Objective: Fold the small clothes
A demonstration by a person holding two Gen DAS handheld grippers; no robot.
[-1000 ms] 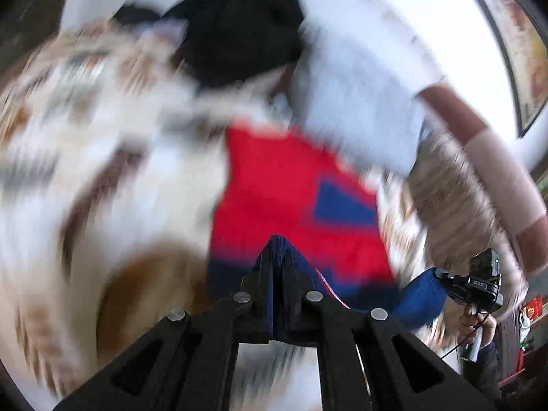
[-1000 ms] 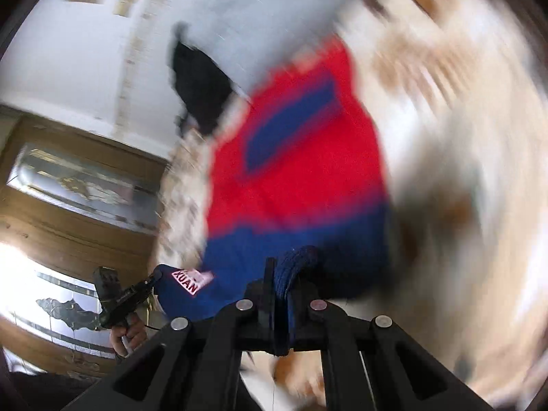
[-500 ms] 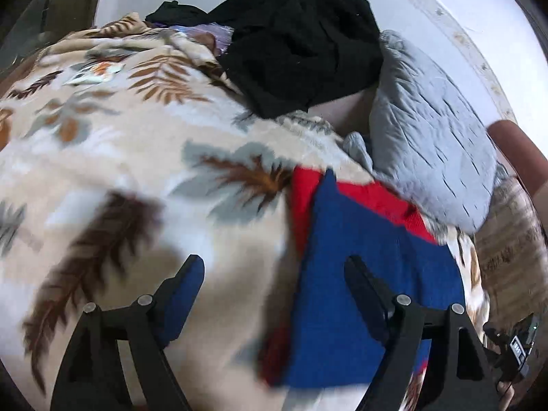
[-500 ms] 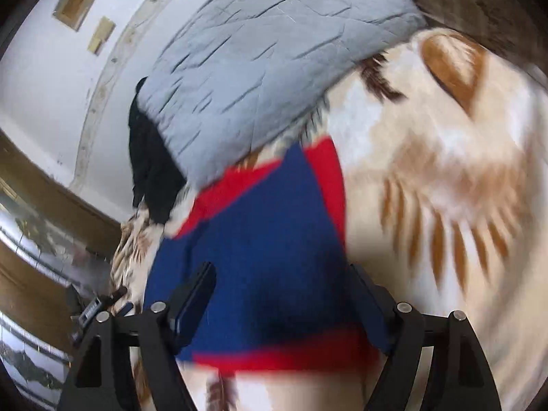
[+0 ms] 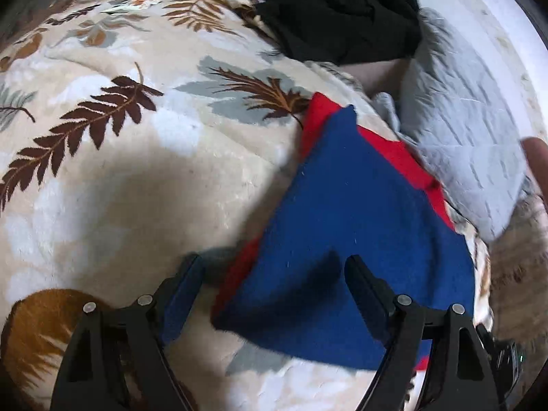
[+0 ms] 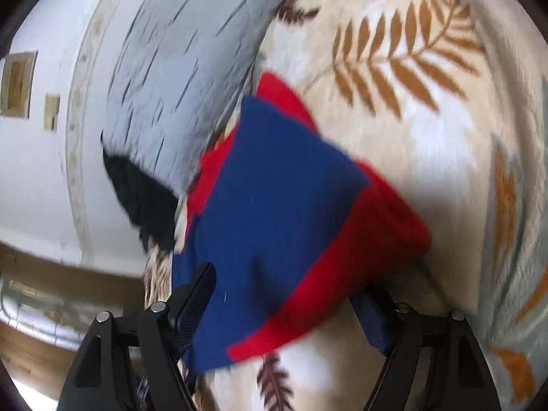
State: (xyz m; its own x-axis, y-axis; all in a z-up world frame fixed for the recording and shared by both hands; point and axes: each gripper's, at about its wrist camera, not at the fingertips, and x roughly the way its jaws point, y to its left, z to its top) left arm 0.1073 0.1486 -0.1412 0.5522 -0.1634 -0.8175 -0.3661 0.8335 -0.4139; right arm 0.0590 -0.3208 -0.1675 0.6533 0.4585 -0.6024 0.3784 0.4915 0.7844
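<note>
the small red and blue knitted garment (image 5: 359, 239) lies folded on a cream plush blanket with brown and grey fern leaves (image 5: 137, 171), a blue panel on top and red edges showing along its sides. in the left wrist view it sits from the centre toward 4 o'clock; in the right wrist view it fills the middle, its red hem running toward 5 o'clock.

the left gripper (image 5: 272, 270) hangs over the near left corner of the garment with its jaws spread apart. its jaws have just been closing a little, yet they grip nothing; the corner of the cloth lies flat below and between the blue-padded fingers (image 5: 185, 294).

the right gripper (image 6: 284, 282) is released too, jaws wide and empty, and the garment's near edge lies between them on the blanket.

a grey quilted pillow (image 5: 472, 144) rests at 2 o'clock in the left view, just beside the garment's far edge. a heap of black clothing (image 5: 342, 13) lies at 12 o'clock on the blanket. a white wall (image 6: 41, 157) shows at 9 o'clock in the right view.
</note>
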